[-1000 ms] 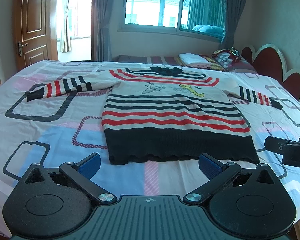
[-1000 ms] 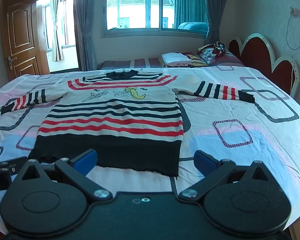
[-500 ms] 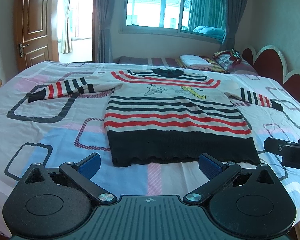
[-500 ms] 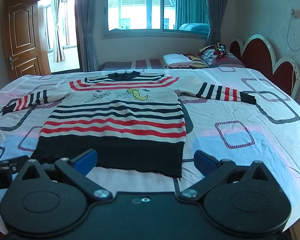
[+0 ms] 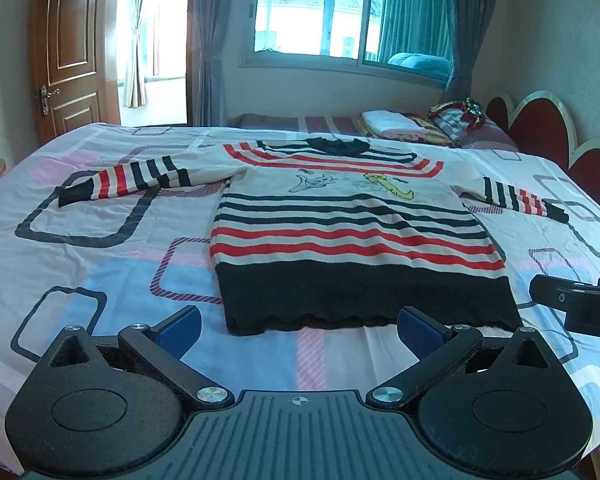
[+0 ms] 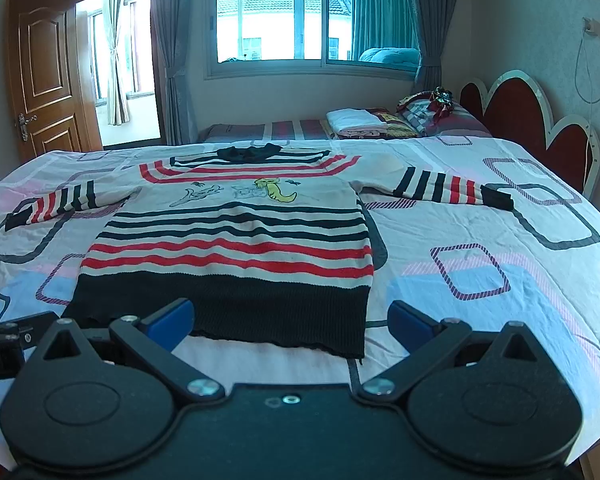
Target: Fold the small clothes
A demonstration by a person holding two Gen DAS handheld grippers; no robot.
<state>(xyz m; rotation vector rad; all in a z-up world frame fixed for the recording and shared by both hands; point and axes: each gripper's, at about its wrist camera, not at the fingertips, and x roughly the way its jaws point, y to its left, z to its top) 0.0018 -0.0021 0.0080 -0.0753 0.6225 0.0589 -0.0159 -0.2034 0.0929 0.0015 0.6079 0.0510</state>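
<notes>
A small striped sweater [image 5: 340, 224] [image 6: 240, 240] lies flat and face up on the bed, cream with red and black stripes, a black hem band and both sleeves spread out to the sides. My left gripper [image 5: 298, 326] hovers open just short of the hem, nothing between its blue pads. My right gripper [image 6: 290, 322] is likewise open, near the hem's right corner [image 6: 352, 344]. Each gripper shows at the edge of the other's view: the right gripper [image 5: 580, 304], the left gripper [image 6: 4, 344].
The bed sheet [image 5: 80, 260] is white with pink, blue and dark square prints. Folded clothes and pillows [image 6: 364, 120] lie at the far side by a red scalloped headboard [image 6: 520, 120]. A wooden door [image 5: 66, 52] and a window [image 6: 296, 16] are beyond.
Both grippers have edged a little closer to the sweater's hem, which sits slightly lower and larger in each view. Their jaws stay open.
</notes>
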